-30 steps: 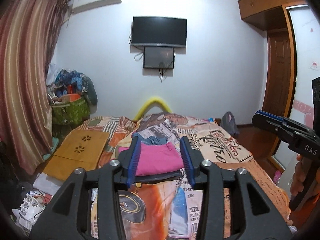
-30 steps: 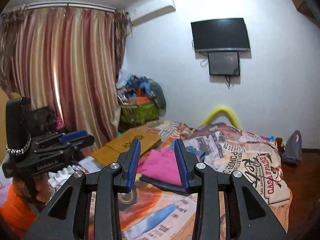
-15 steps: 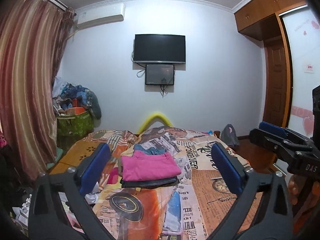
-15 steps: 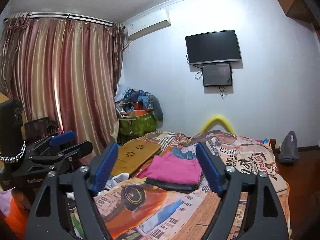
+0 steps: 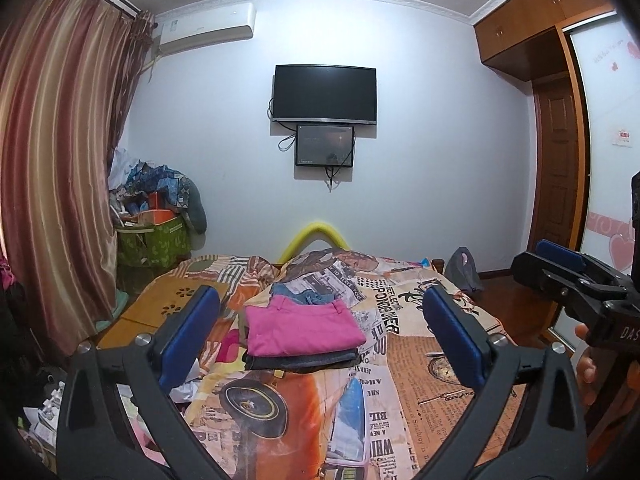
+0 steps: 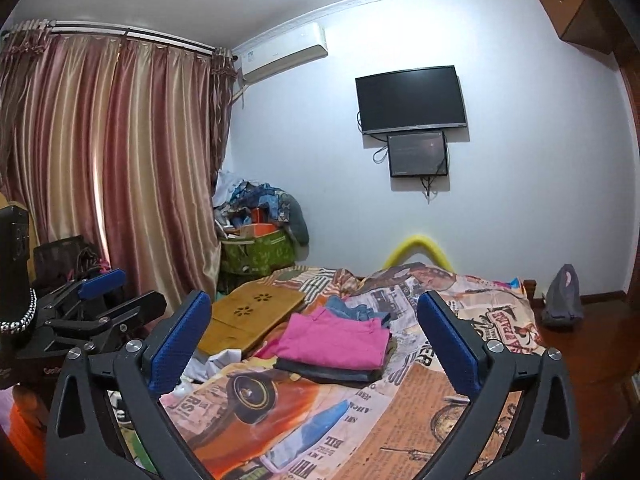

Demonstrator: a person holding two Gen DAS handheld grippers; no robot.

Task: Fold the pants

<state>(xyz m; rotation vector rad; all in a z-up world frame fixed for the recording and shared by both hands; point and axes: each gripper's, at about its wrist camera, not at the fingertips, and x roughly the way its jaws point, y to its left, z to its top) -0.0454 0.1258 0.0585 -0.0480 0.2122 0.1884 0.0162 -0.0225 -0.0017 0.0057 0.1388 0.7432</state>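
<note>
Both grippers, left gripper (image 5: 320, 332) and right gripper (image 6: 316, 336), have just opened wide, empty.

Both wrist cameras look nearly level across the bed (image 5: 420, 380) toward the television (image 5: 325, 94) wall, left view from the right view's left; both share the folded pink pants (image 6: 334, 342).

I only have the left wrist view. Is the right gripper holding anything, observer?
Observer: No. In its own view the right gripper has just been opening its jaws, with nothing between them; the folded pink pants lie beyond.
Operator: What's left of the stack?
Observer: A wooden lap desk; most of its top shows here, both flower cutouts clear.
Operator: Anything on my left gripper?
Observer: A beaded band circles its rear end.
</note>
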